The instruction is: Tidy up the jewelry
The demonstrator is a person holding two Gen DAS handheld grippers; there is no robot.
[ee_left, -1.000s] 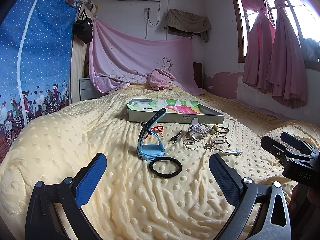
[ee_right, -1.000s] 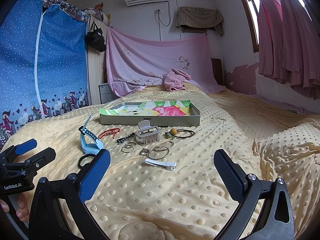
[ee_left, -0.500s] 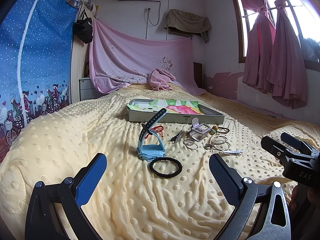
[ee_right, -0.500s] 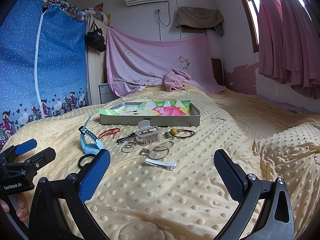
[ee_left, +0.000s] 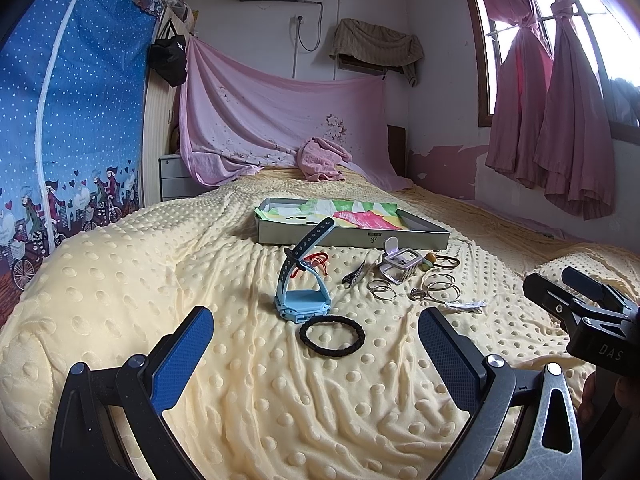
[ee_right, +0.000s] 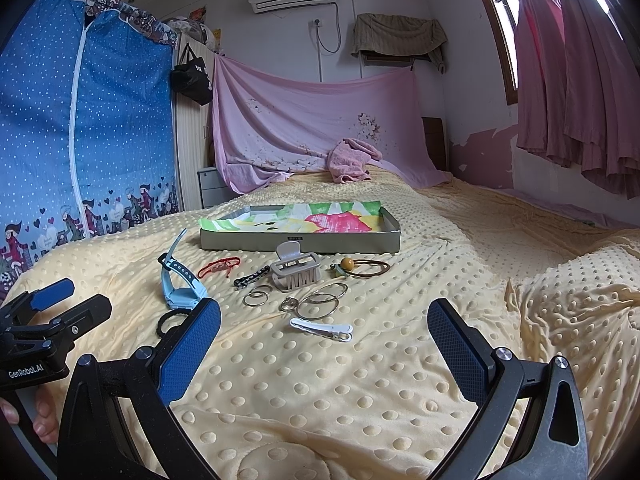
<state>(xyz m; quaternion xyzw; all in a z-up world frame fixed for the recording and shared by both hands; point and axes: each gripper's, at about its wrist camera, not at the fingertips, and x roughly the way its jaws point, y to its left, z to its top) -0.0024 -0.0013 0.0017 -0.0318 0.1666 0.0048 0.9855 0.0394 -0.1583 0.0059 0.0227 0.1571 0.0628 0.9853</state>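
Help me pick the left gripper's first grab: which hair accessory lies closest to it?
The black braided hair tie, lying flat just ahead of the left gripper. The claw clip, white clip and brown bead tie lie farther off.

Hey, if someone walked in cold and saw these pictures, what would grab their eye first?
Probably the jewelry scattered on the yellow dotted blanket: a light blue watch standing on its strap beside a black braided band, with silver hoops nearby. Behind them sits a shallow tray with a bright lining, while both grippers hover open.
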